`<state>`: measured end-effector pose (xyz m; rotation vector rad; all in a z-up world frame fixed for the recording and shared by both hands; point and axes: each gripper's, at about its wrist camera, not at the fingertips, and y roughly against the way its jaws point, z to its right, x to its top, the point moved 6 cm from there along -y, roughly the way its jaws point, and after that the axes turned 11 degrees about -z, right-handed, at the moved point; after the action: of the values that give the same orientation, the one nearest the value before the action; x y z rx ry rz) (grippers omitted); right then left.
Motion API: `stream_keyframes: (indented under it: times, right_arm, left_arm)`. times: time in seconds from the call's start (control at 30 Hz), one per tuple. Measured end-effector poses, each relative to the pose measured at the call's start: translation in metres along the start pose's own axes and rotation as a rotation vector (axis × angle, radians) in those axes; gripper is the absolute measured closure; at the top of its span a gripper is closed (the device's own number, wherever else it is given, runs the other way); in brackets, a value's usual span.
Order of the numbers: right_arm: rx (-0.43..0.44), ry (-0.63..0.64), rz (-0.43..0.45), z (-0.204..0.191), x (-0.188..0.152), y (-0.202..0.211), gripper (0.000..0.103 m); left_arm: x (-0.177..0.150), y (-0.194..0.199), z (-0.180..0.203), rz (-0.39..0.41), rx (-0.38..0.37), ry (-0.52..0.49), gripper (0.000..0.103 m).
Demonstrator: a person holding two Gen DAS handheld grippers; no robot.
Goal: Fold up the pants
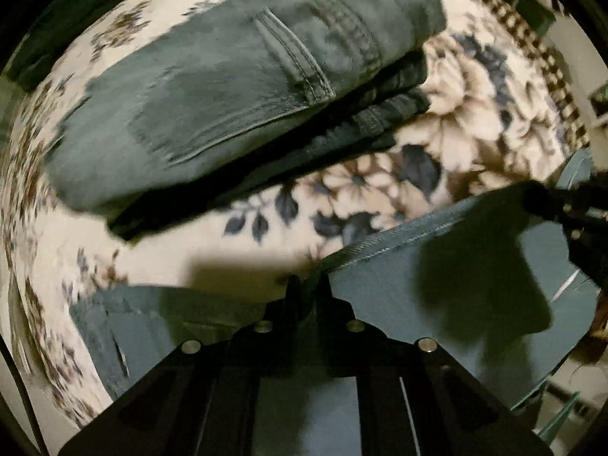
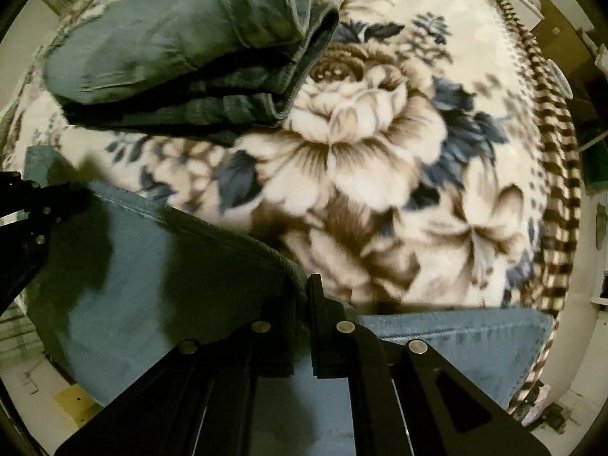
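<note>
1. The left gripper points down over a bed, its two black fingers drawn together and pinching the hemmed edge of a pair of blue jeans.
2. The right gripper also points down, its jaws pressed together on the same stitched edge of the jeans, further along it.
3. Between the two pinch points the denim edge runs taut; in the left wrist view it stretches from the fingers up to the right gripper at the frame's right side, and in the right wrist view it runs to the left gripper at the frame's left side.
4. The gripped blue denim hangs below both grippers, with a dark shadow across it.
5. A folded pair of grey-green pants lies further back on the bed, apart from the gripped jeans, its pocket seam and stacked layers showing; the right wrist view shows it too.
6. Under everything lies a cream floral blanket with brown and blue flowers and a checked border.
7. Both views are somewhat blurred.
</note>
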<state>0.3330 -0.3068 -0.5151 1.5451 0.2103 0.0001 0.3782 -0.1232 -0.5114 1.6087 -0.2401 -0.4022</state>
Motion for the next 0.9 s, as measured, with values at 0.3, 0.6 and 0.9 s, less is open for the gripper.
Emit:
stream_keyframes:
  times: [0.3,0.6,0.9]
  right_arm:
    - [0.047,-0.034,0.035,-0.031,-0.105,0.018,0.098]
    - [0.036,0.032,-0.083,-0.061,-0.217,-0.049,0.098]
    - [0.017,0.019,-0.246,-0.089,-0.266,-0.116,0.084]
  left_arm:
    - [-0.133,0.029,0.046,-0.007,-0.144,0.197,0.098]
    - [-0.252,-0.044,0.085,-0.218,-0.261,0.36,0.098]
    - [-0.262,-0.095,0.09,-0.314,-0.221,0.399,0.079]
